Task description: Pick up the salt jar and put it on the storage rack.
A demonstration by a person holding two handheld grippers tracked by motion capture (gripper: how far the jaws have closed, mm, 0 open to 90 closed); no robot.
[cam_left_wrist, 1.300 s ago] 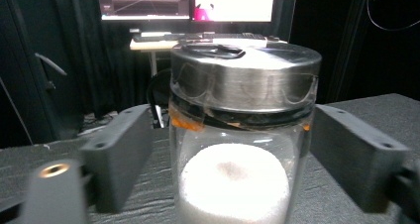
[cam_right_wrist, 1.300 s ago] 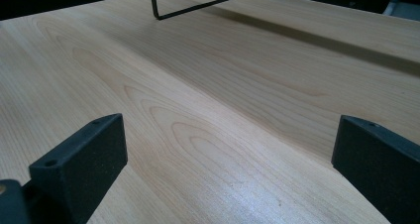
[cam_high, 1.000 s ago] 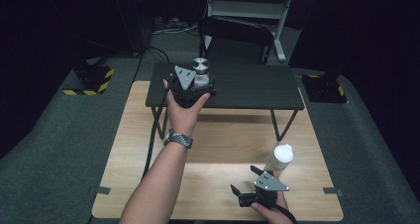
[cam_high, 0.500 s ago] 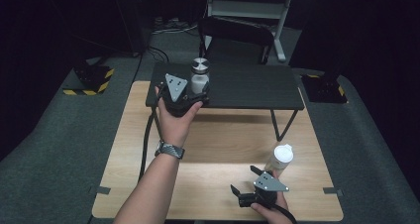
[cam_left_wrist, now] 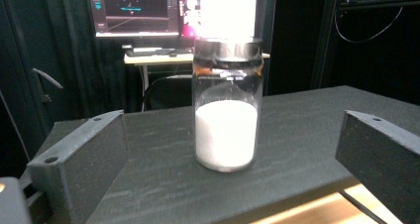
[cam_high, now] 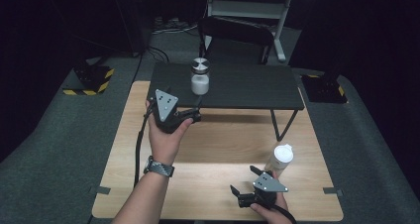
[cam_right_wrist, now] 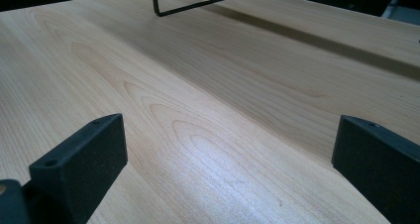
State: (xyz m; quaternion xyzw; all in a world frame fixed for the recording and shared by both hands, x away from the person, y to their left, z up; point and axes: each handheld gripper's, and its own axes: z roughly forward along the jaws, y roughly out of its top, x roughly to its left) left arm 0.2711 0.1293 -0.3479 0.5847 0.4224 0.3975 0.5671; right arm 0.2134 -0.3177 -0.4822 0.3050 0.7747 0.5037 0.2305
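1. Two grippers here, both empty-jawed. Going by how things lie, the jar (cam_high: 200, 77) is already parked upright on the black shelf (cam_high: 247, 87), so I'd call the step in hand the left gripper's (cam_high: 190, 116) business with that jar (just let go or lining up on it, can't tell which).

2. Left of the scene: the left gripper hovers just off the shelf's front edge, jaws spread wide. In the left gripper view the jar (cam_left_wrist: 227, 102) sits dead centre between the two jaws but farther along the shelf (cam_left_wrist: 307, 135), not touching either. It's clear glass, silver lid, white powder filling roughly the lower half.

3. Next move, my guess: either back straight away from the shelf without clipping the jar, or push in level until the jaws flank the glass, then close (smooth glass, so squeeze low on the body).

4. Right of the shelf's near leg: a white-capped bottle (cam_high: 280, 158) stands on the wooden table (cam_high: 218, 144), well apart from the jar.

5. Right gripper (cam_high: 245, 180) rests low beside that bottle, jaws apart over bare table (cam_right_wrist: 208, 110).
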